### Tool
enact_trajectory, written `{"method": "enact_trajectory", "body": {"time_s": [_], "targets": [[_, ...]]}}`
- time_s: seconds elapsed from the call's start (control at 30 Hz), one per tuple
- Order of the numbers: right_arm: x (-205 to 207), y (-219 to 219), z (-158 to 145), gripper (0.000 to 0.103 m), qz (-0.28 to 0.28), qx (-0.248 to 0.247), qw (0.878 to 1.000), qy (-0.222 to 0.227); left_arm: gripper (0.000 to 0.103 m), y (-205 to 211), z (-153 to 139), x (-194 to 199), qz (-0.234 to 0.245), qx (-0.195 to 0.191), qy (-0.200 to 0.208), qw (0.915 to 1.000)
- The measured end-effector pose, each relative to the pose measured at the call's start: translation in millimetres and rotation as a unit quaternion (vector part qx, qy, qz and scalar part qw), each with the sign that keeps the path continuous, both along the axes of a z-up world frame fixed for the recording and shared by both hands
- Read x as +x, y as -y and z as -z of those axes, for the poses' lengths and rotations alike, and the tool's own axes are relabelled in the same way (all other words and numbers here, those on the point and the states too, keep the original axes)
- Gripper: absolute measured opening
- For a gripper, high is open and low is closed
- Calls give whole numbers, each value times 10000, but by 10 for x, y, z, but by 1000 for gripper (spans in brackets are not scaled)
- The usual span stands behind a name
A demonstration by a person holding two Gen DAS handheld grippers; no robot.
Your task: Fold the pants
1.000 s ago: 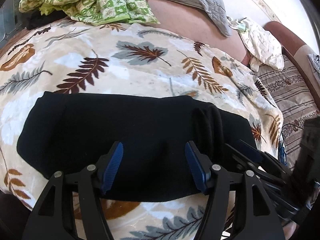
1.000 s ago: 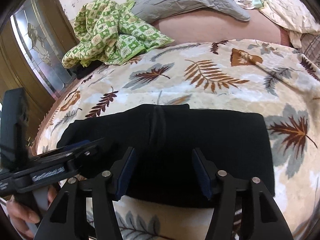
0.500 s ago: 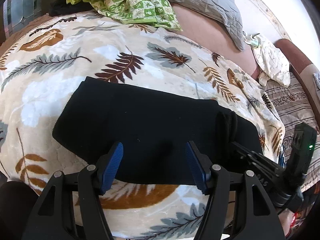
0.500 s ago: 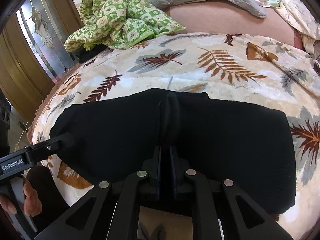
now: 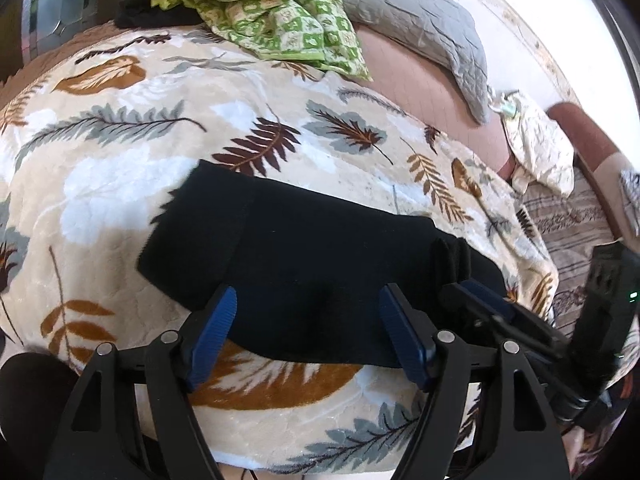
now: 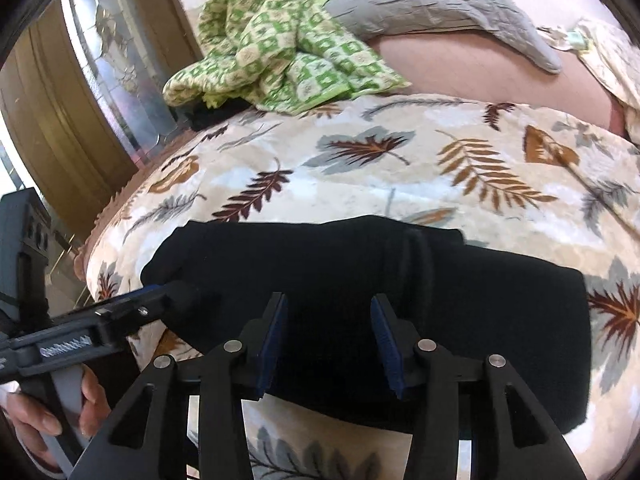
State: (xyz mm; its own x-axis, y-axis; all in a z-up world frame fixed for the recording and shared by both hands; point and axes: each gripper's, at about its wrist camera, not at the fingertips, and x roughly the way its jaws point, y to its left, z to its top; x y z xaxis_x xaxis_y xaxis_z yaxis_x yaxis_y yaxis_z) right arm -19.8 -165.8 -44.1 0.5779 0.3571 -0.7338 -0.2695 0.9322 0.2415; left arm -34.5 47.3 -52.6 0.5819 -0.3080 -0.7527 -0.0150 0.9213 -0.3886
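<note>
Lying flat across the near part of the bed, the black pants (image 5: 320, 280) form a long folded band on the leaf-print blanket (image 5: 248, 120), with a thick ridge of bunched cloth crossing them toward their right half. The left tool (image 5: 308, 332) hangs over the near edge of the pants, its blue pads spread wide with nothing between them. The right tool (image 6: 328, 340) sits over the same near edge just right of the ridge, its pads parted with a clear gap and black cloth showing behind it; whether the pads touch the cloth cannot be told. In the right view the left tool comes in from the left side, its tip at the pants' left end, gripped by a bare hand (image 6: 60, 408); a white label runs along its body, but the letters are too blurred to read. In the left view the right tool reaches in from the right, next to the ridge, and a small green light (image 5: 633, 295) glows on its dark housing. Beyond the pants, a green checked cloth (image 6: 276, 48) is heaped at the far left of the bed, a grey quilted pillow (image 6: 440, 0) lies behind it, and a pale crumpled cloth (image 5: 540, 148) lies far right. A patterned glass panel (image 6: 116, 60) in wood framing stands left of the bed.
</note>
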Motion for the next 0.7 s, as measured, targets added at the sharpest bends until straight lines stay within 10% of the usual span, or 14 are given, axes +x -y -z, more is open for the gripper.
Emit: {"method": "enact_trajectory", "body": {"time_s": [0.2, 0.7], "targets": [[65, -225, 19, 64, -360, -8, 9993, 27, 83, -401, 33, -202, -591, -341, 19, 9977], [642, -820, 25, 71, -1083, -232, 9938, -67, 83, -586, 422, -162, -860, -676, -488, 9928]]}}
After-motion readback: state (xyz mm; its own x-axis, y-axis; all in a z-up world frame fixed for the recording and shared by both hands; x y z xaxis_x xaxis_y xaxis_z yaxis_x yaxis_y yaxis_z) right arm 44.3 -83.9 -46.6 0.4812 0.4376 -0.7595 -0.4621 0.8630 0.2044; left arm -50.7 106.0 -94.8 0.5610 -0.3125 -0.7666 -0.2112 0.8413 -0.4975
